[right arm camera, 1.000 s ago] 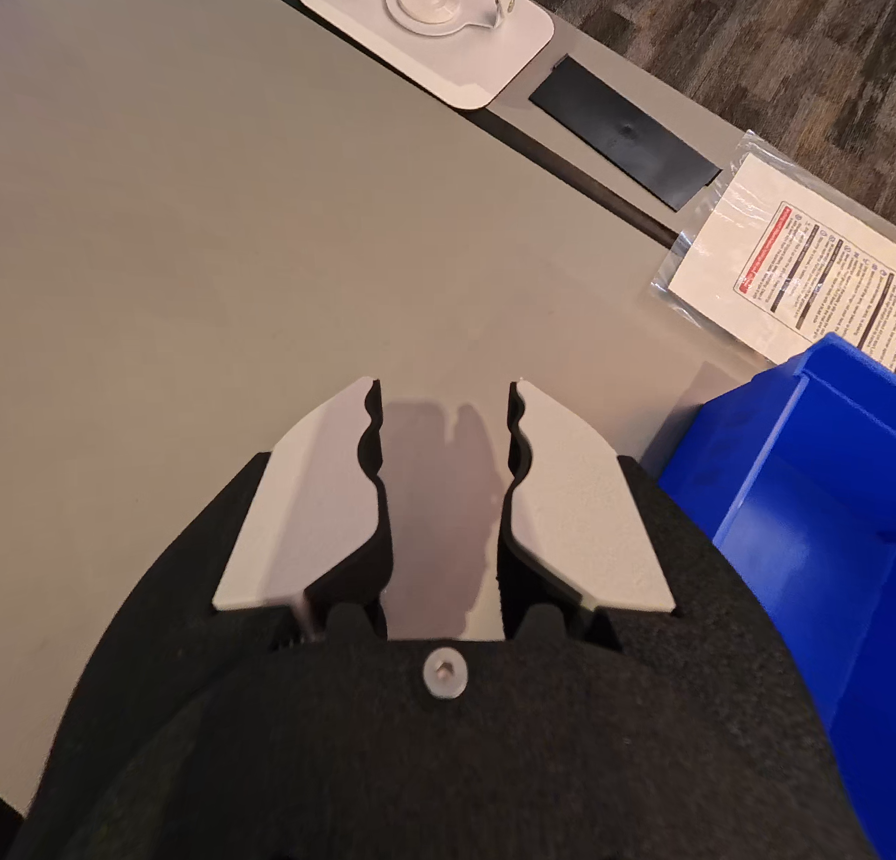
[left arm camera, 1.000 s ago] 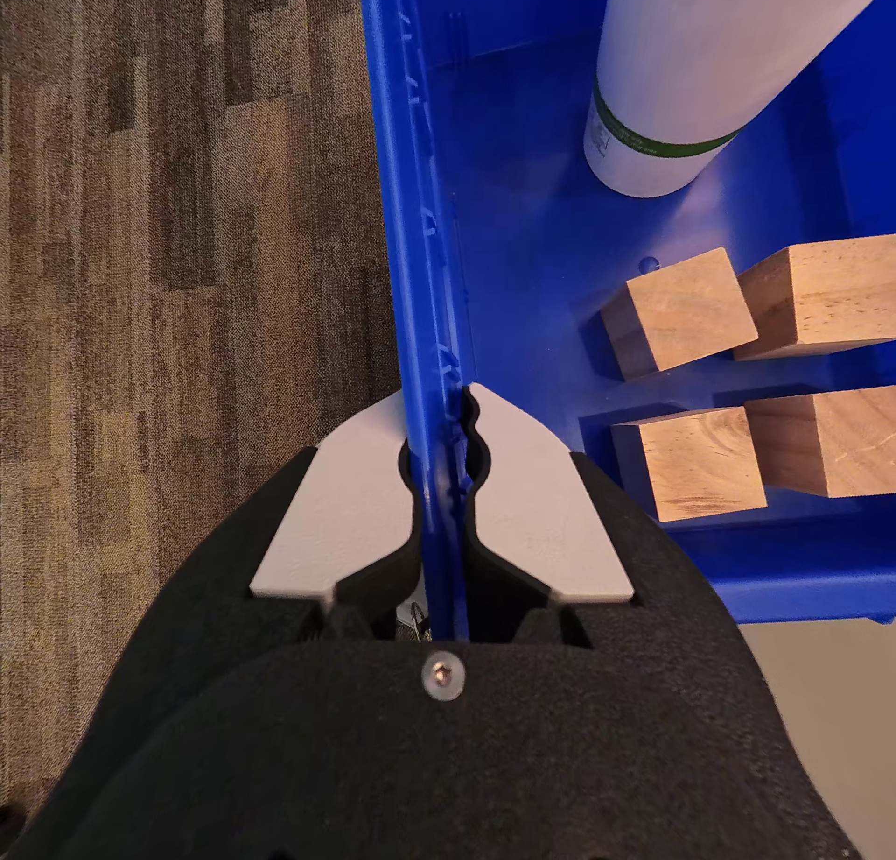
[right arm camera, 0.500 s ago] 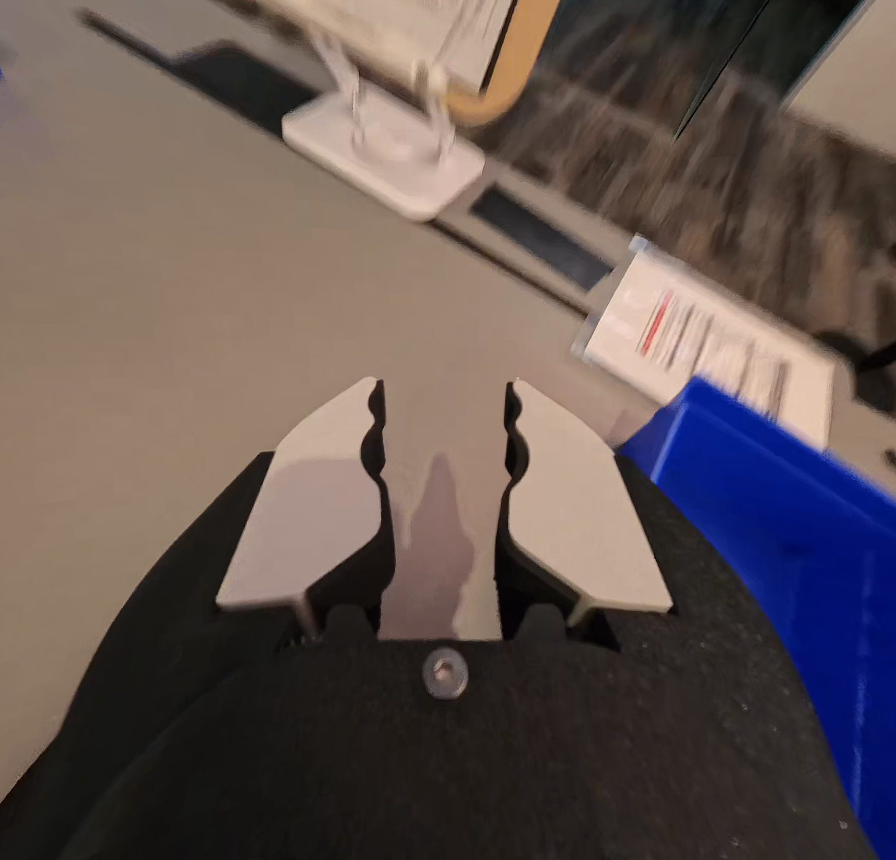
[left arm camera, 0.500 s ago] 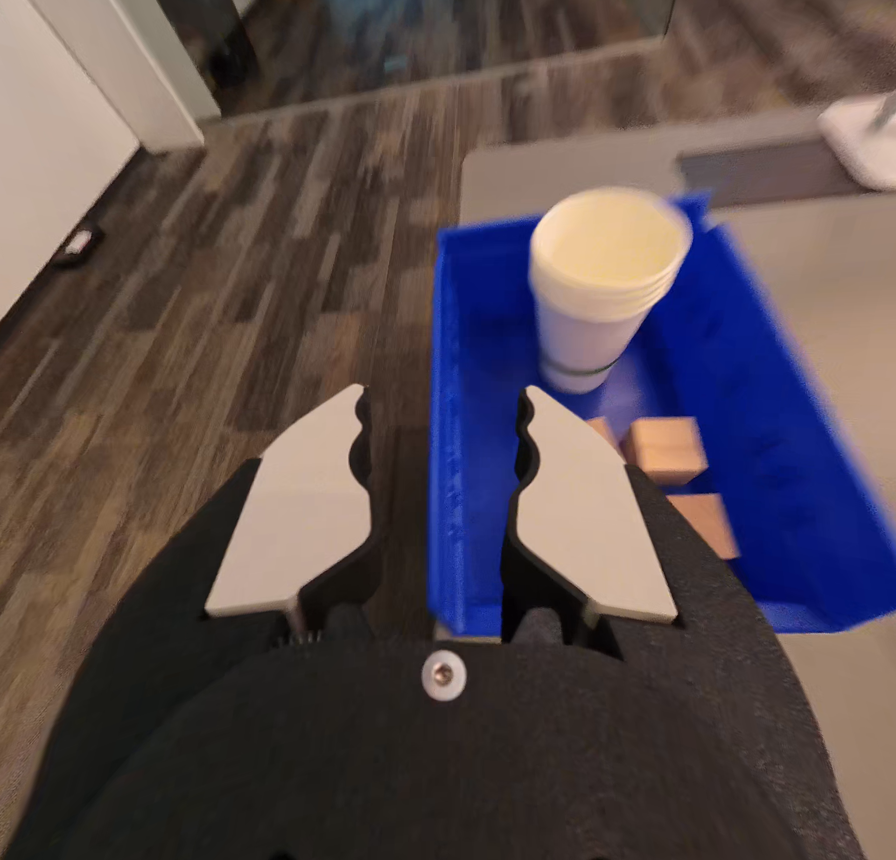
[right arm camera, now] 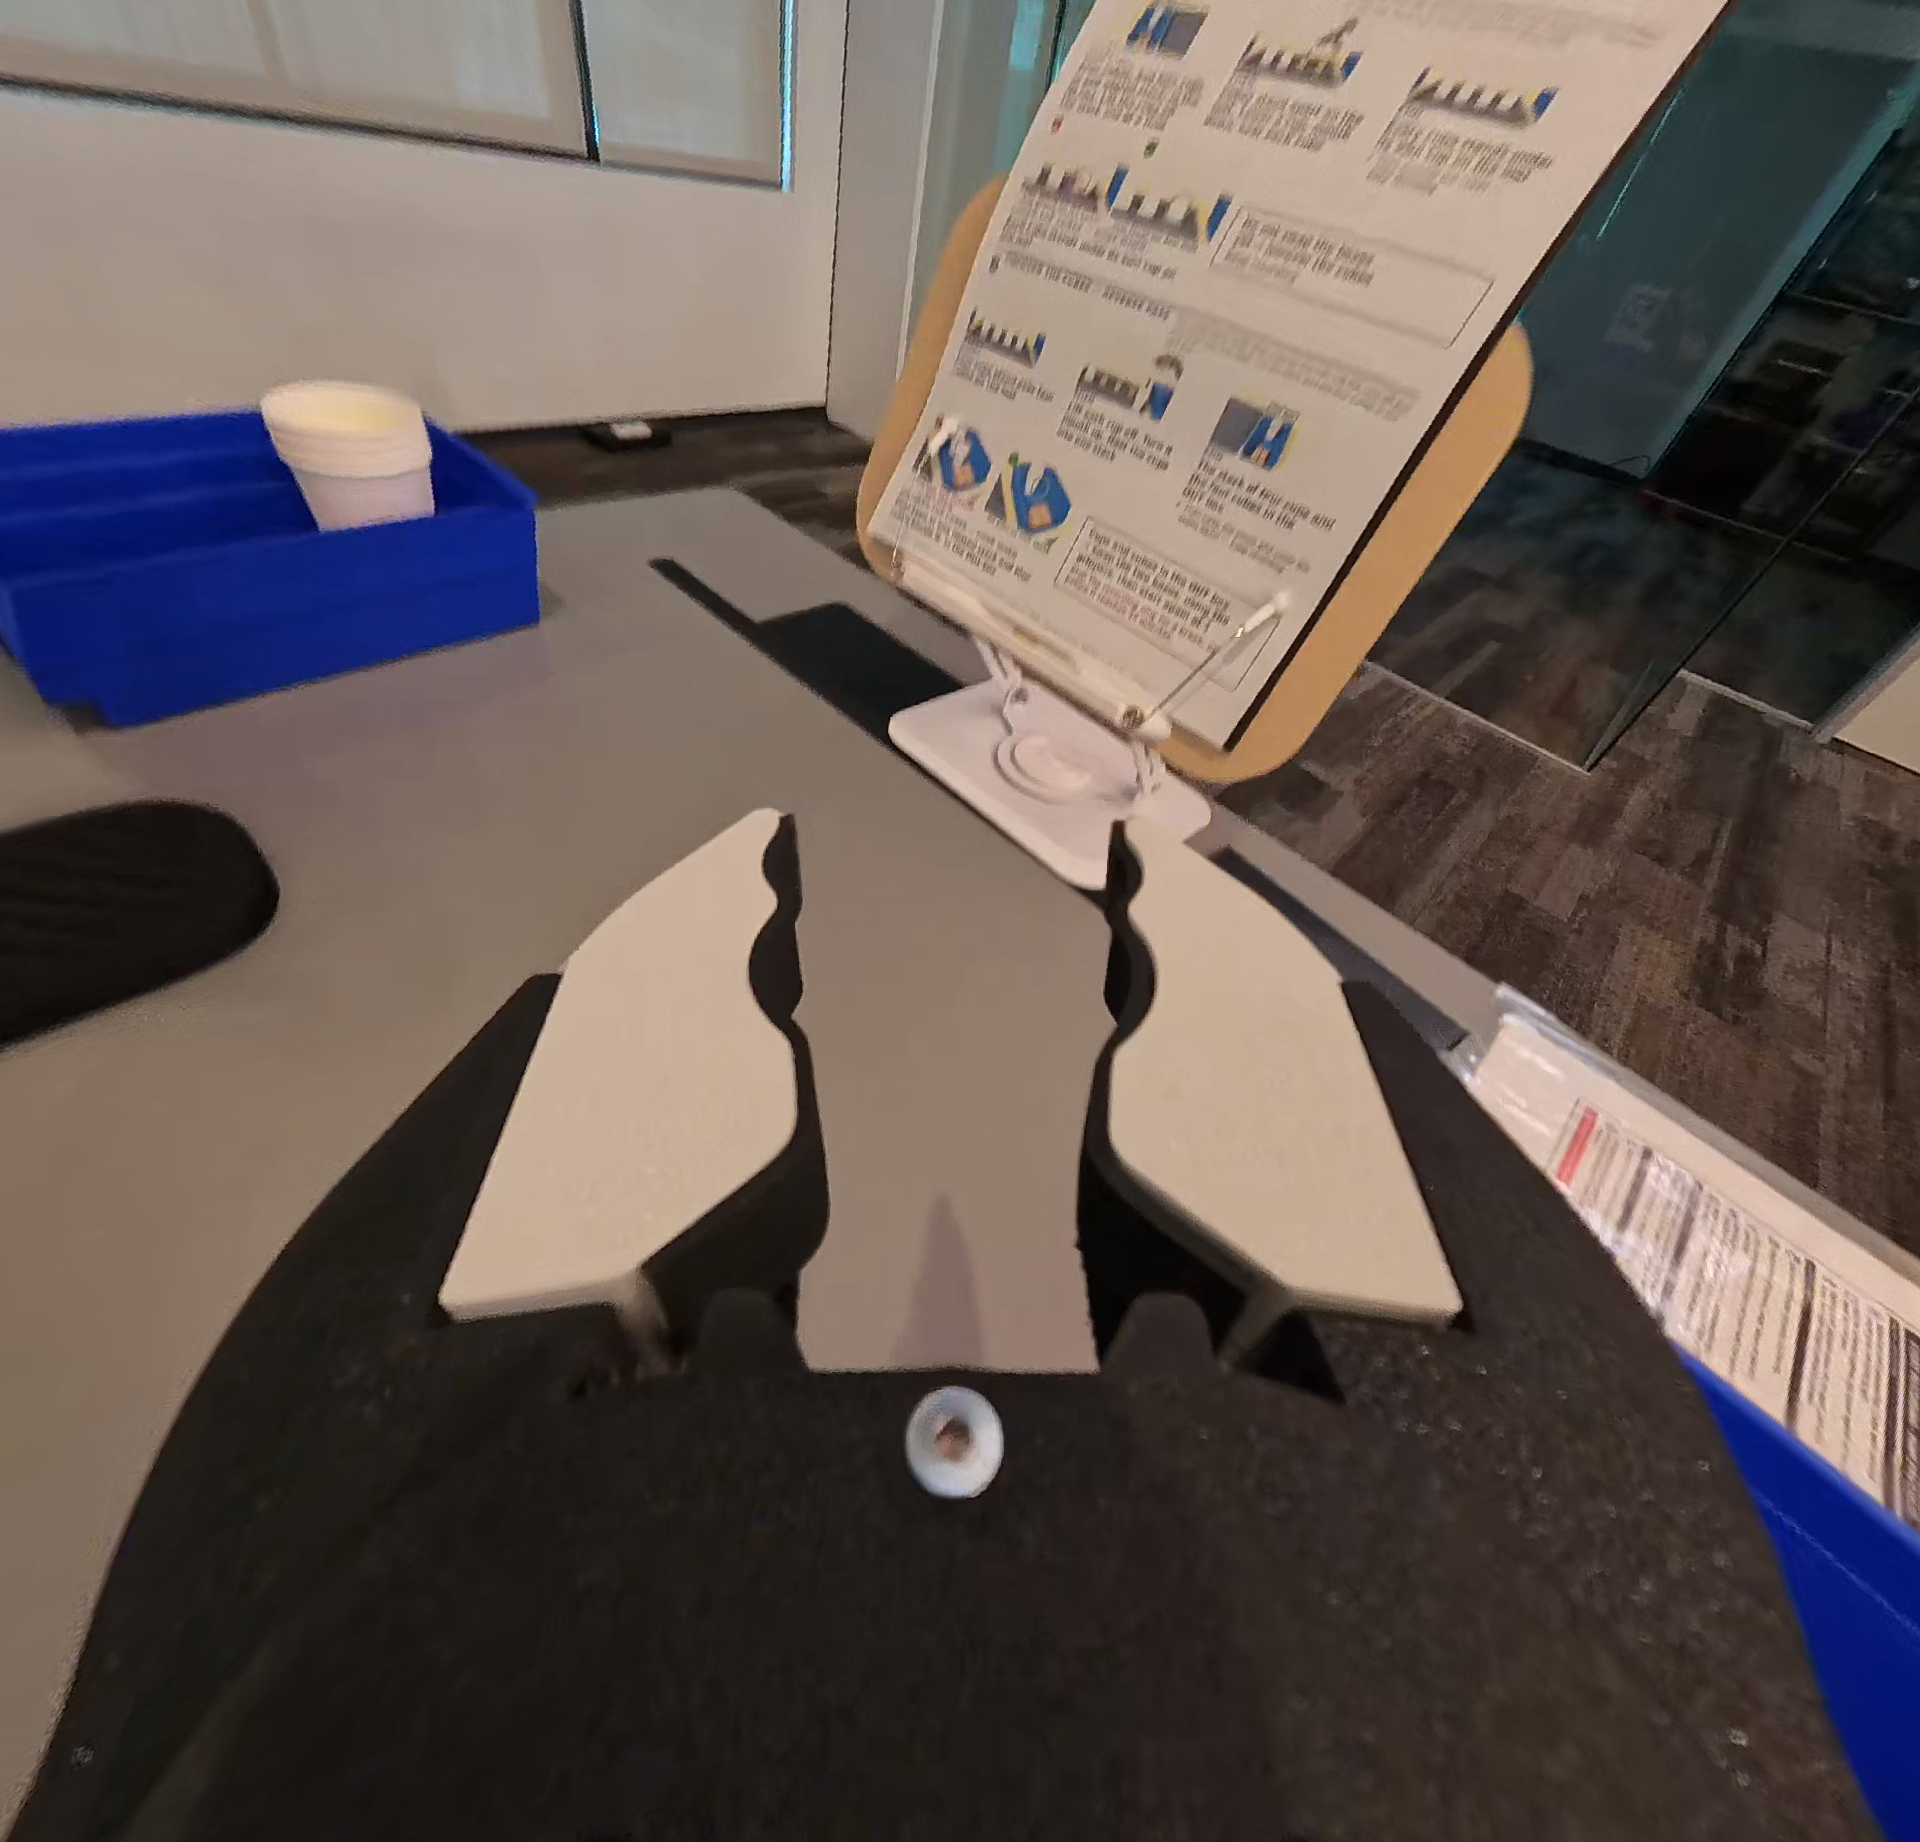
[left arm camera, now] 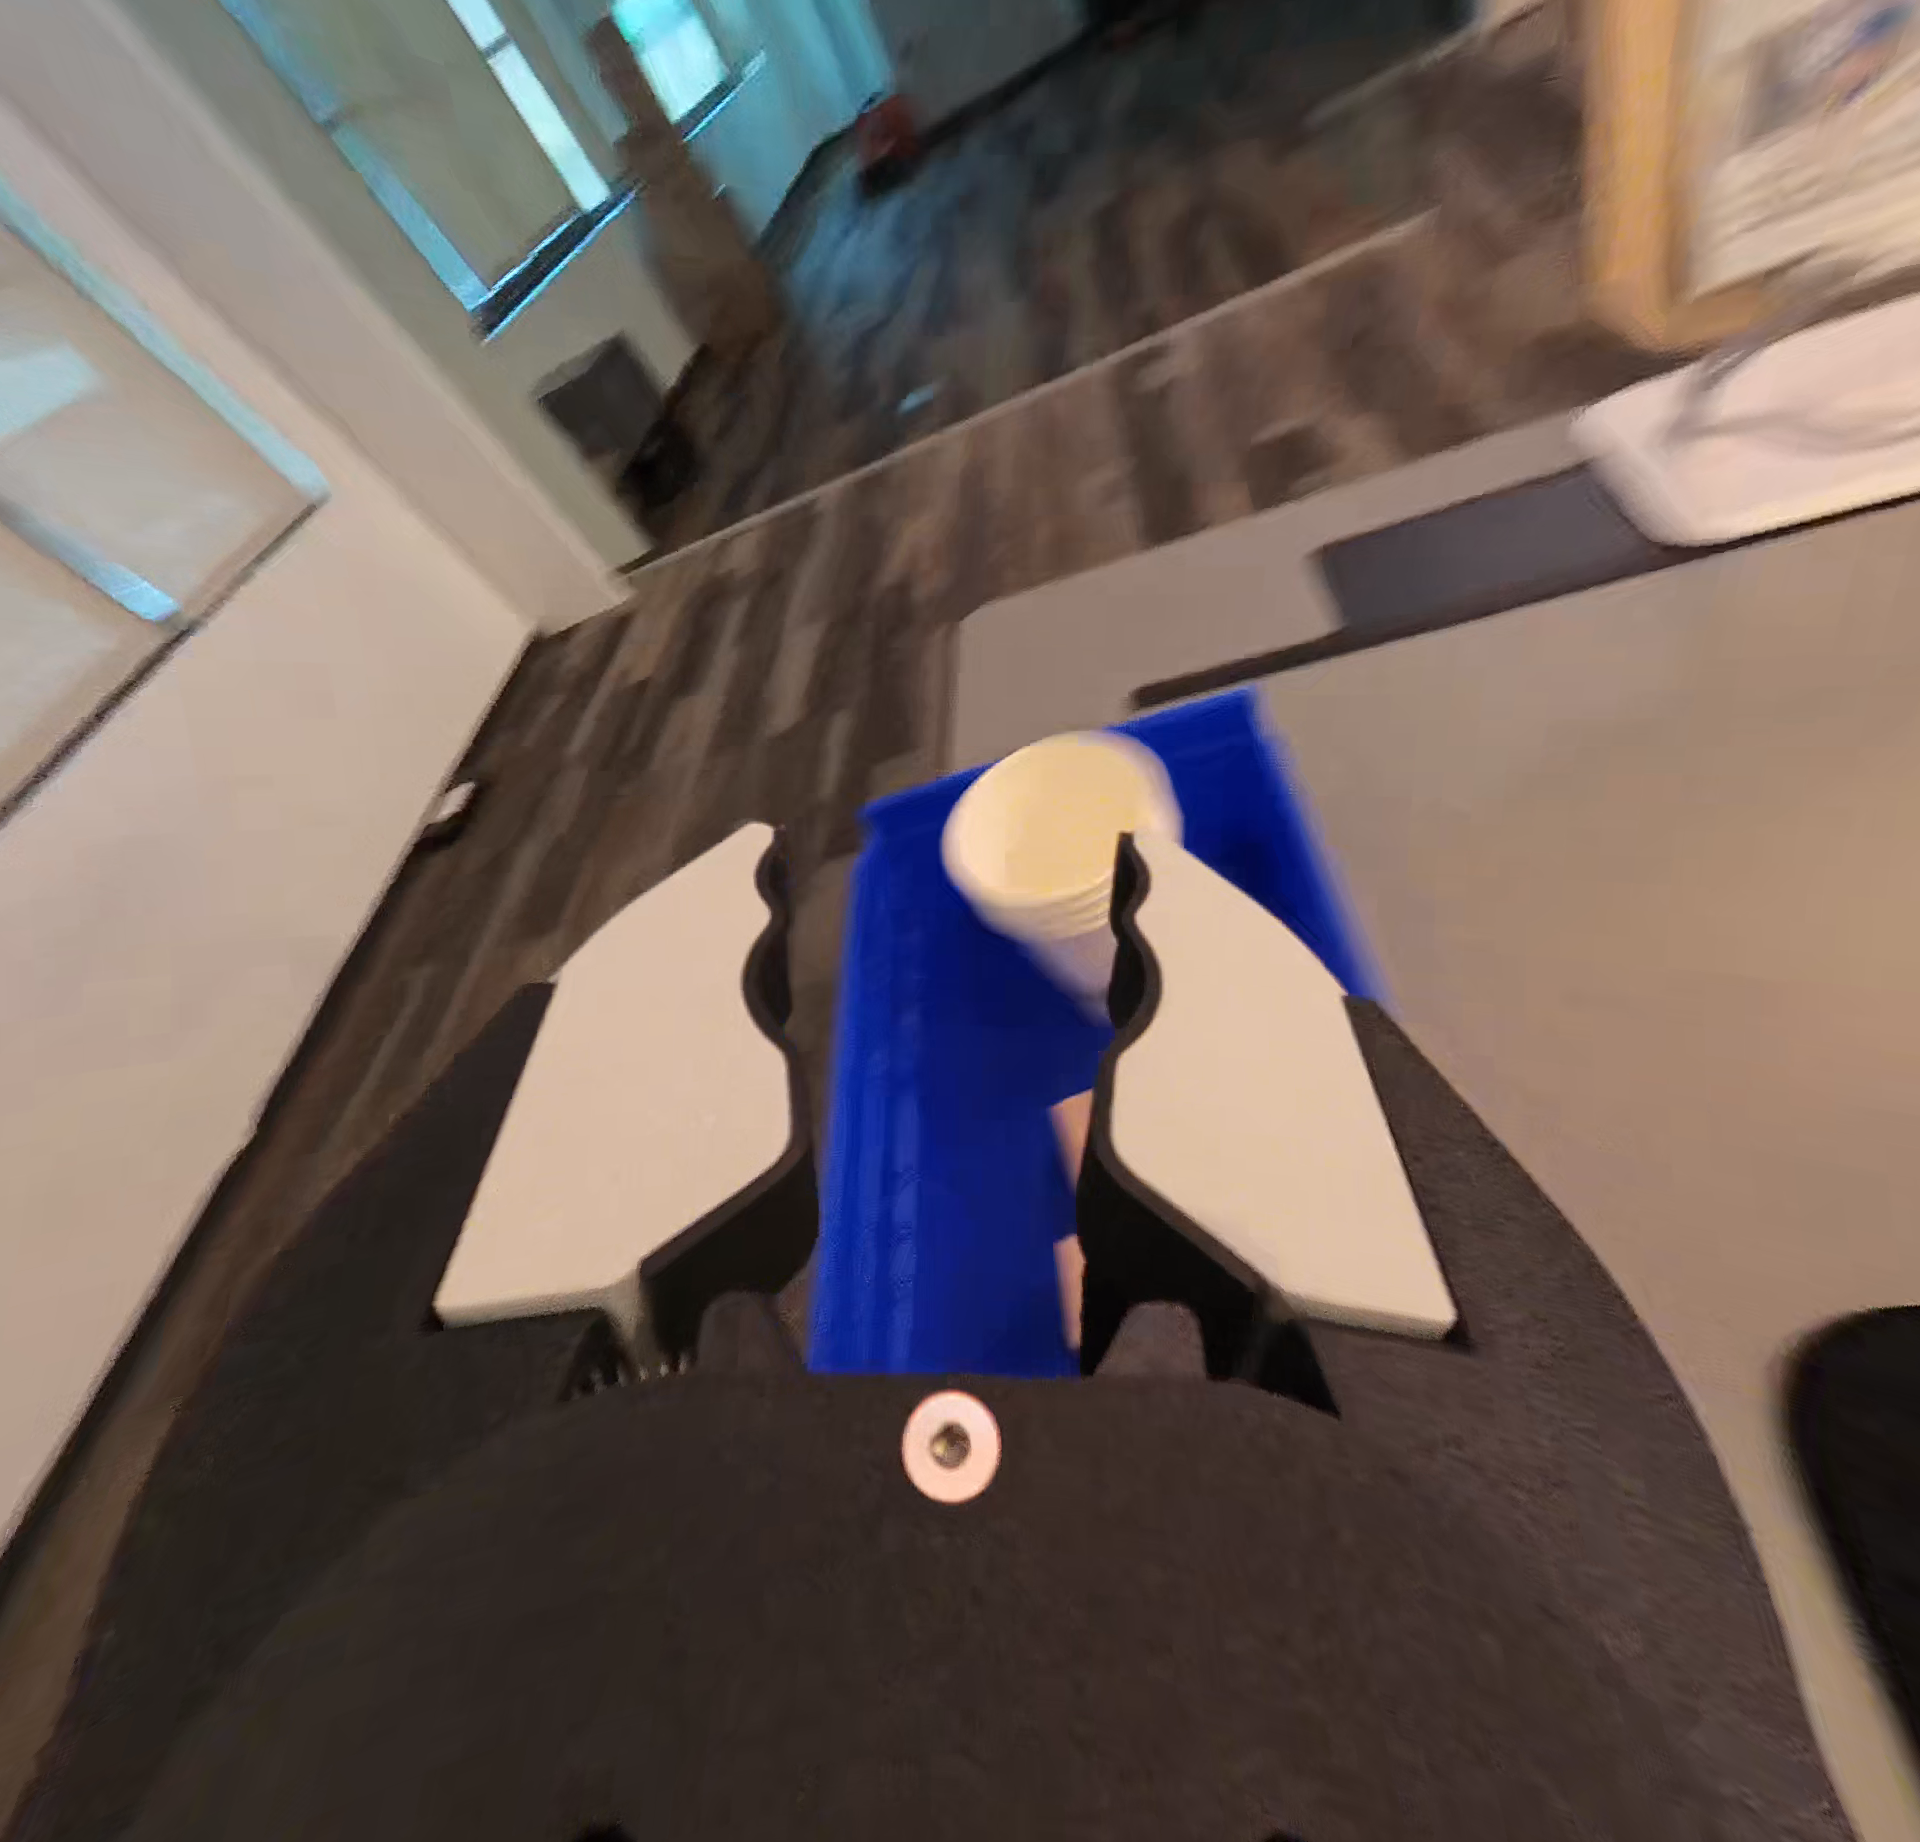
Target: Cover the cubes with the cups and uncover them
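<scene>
1. grey table (right arm camera: 436,836): it carries everything in view. the broad middle stretch is bare, which i judge is where you mean to set the work out.
2. instruction board (right arm camera: 1247,265): propped on a white stand at the far table edge, tilted back toward you, presumably so you can read it mid-task.
3. blue bin (right arm camera: 260,597): it sits at the table's left end, well apart from the right claw. a second blue container's corner shows at the lower right of the right wrist view.
4. stack of white cups (right arm camera: 353,457): nested, mouth up, standing inside the bin's far end. no cup is out yet.
5. cubes (left arm camera: 1070,1273): only a pale sliver shows in the bin, half hidden by a finger and blurred.
6. left gripper (left arm camera: 948,852): jaws spread, holding nothing, aimed along the bin toward the cups.
7. right gripper (right arm camera: 948,836): jaws spread, empty, hovering over bare table.
</scene>
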Demonstrator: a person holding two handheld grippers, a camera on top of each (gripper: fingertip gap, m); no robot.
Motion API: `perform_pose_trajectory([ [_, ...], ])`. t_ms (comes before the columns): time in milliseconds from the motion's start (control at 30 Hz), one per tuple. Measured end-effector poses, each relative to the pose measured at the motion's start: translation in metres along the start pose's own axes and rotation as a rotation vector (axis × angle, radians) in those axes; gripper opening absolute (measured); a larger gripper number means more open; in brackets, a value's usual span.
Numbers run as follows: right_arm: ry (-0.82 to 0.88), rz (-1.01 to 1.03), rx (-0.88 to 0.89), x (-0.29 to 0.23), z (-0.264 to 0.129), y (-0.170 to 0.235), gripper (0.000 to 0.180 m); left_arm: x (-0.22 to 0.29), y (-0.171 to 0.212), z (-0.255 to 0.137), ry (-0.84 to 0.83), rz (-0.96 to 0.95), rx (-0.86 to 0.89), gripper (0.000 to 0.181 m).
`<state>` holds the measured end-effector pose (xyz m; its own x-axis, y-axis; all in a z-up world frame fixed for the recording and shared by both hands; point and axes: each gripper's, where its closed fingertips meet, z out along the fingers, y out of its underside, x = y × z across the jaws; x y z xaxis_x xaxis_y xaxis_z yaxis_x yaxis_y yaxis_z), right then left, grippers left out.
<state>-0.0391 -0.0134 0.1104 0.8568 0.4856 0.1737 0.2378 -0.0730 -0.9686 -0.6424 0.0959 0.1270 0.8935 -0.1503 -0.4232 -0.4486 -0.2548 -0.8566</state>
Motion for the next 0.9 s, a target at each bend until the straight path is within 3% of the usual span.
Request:
perform_pose_trajectory([
  [67,0.006,-0.029,-0.064,-0.005,-0.006,0.022,0.057,-0.033,0.042,0.007,-0.074,-0.036,-0.087,0.056],
  [200,0.019,-0.039,-0.163,-0.007,-0.017,0.055,0.058,-0.063,0.155,0.030,-0.025,-0.200,-0.348,0.055],
  [300,0.029,-0.033,-0.172,-0.007,-0.018,0.059,0.056,-0.065,0.198,0.040,0.012,-0.311,-0.350,0.045],
  [533,0.038,0.007,-0.122,-0.006,-0.016,0.041,0.054,-0.033,0.217,0.059,0.177,-0.405,-0.326,0.036],
  [667,0.037,-0.016,-0.153,-0.011,-0.015,0.043,0.053,-0.031,0.218,0.067,0.129,-0.338,-0.324,0.009],
  [900,0.037,-0.025,-0.184,-0.016,-0.012,0.048,0.053,-0.027,0.213,0.072,0.164,-0.367,-0.327,0.008],
])
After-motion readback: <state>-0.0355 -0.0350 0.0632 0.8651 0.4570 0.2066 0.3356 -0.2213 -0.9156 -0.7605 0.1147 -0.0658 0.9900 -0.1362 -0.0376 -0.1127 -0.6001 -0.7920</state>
